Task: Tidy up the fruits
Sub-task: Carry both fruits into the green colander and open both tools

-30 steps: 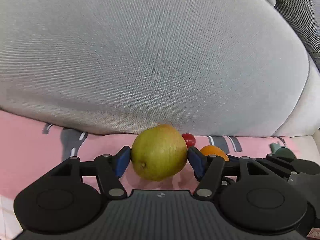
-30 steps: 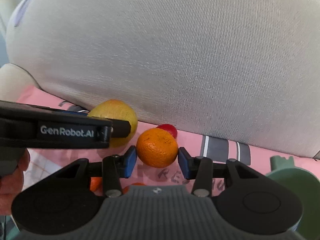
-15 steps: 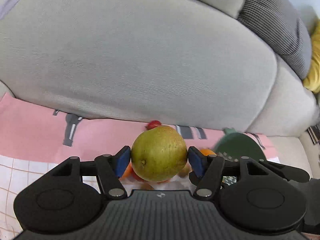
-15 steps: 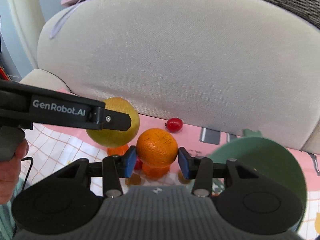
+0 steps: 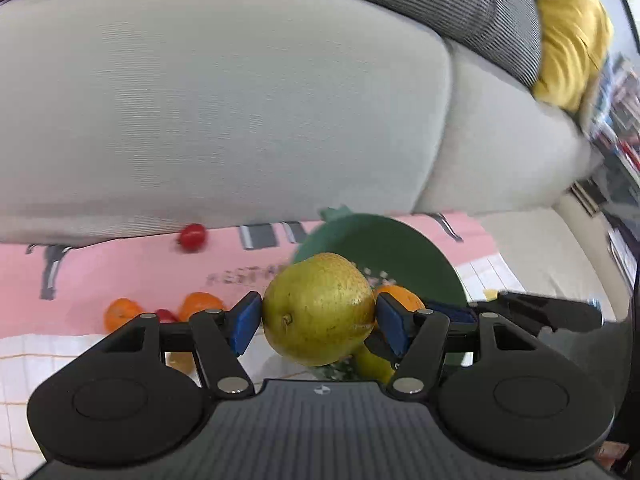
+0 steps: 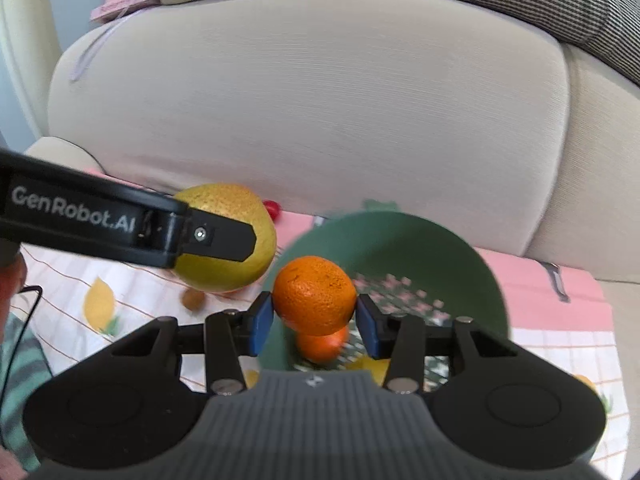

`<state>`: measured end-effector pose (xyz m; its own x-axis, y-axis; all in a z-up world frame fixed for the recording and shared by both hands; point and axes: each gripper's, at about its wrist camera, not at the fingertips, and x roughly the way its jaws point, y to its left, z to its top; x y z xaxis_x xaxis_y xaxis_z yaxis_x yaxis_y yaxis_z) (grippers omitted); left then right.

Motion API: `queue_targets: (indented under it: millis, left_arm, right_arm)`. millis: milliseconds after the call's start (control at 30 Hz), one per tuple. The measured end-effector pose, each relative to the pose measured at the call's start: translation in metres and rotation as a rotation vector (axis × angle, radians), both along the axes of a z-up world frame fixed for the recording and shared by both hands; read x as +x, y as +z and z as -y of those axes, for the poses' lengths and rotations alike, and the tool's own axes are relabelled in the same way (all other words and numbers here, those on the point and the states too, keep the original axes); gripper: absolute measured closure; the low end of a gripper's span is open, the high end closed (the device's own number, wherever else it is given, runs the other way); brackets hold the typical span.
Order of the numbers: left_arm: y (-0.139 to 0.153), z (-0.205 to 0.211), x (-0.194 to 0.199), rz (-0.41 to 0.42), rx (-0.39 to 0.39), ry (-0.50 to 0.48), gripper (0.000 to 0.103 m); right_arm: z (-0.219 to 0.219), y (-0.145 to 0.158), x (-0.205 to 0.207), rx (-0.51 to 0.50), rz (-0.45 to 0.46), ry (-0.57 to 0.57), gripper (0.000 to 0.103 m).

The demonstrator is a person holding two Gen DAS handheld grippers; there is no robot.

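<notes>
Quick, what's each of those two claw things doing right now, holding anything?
Left gripper: closed on a green-yellow pear.
Right gripper: closed on an orange mandarin.

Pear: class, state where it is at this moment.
In the left wrist view the pear sits centre frame, clamped in the left gripper, in front of the green bowl.

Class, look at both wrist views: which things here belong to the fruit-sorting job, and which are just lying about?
Part of the job:
- pear, clamped in the left gripper
- orange, clamped in the right gripper
- green bowl
- loose oranges and small red fruit on the cloth

Just lying about:
- sofa cushion
- yellow pillow
- striped pillow
</notes>
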<state>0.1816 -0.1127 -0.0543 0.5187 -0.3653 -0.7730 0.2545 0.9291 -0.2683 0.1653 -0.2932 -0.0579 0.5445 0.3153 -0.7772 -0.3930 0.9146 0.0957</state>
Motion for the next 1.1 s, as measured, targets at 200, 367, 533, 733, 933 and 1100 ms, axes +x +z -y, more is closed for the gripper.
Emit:
queue_targets:
  millis: [200, 367, 533, 733, 933, 1100]
  left_arm:
    - [-0.013, 0.025, 0.008, -0.022, 0.038, -0.063, 0.031]
    - [-0.024, 0.035, 0.016, -0.044, 0.083, -0.090, 0.031]
    - [-0.036, 0.038, 0.026, -0.063, 0.122, -0.101, 0.031]
    - [-0.042, 0.048, 0.034, -0.053, 0.172, -0.142, 0.031]
    - [-0.041, 0.061, 0.040, -0.028, 0.226, -0.198, 0.031]
    - [-0.047, 0.060, 0.047, -0.041, 0.214, -0.198, 0.032]
  right_arm:
    - [0.012, -0.011, 0.010, -0.057, -0.018, 0.010, 0.060]
    - [0.010, -0.024, 0.025, -0.113, -0.030, 0.045, 0.061]
    - [0.011, -0.039, 0.037, -0.160, -0.043, 0.097, 0.061]
    - [0.012, -0.056, 0.046, -0.201, -0.059, 0.143, 0.061]
    - [0.012, -0.067, 0.053, -0.214, -0.078, 0.160, 0.060]
    - [0.015, -0.072, 0.057, -0.224, -0.091, 0.163, 0.060]
